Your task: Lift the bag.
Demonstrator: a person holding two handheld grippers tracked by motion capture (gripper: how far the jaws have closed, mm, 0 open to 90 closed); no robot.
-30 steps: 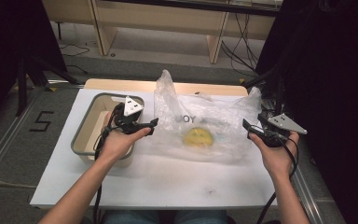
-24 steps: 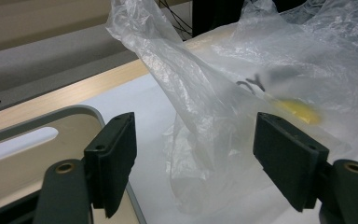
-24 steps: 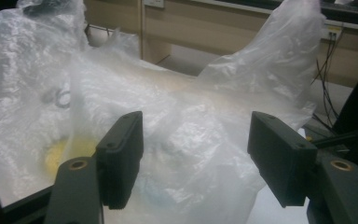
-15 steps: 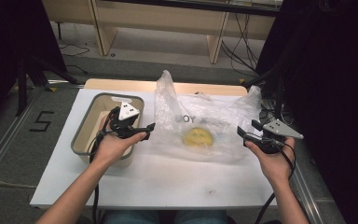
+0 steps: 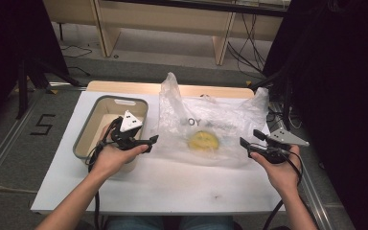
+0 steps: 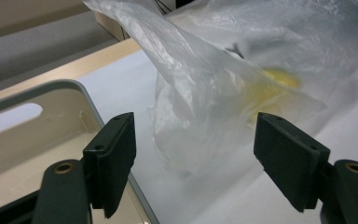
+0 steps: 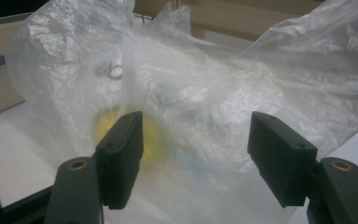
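Flanking the plastic bag [image 5: 211, 124], my left gripper [image 5: 149, 143] and right gripper [image 5: 244, 144] both stand spread, holding nothing.

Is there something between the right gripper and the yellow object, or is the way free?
Yes. The yellow object lies inside the plastic bag, so the bag's film stands between it and the open right gripper.

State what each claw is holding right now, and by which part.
Nothing is held. The left claw and the right claw are both open, each facing the plastic bag without gripping it.
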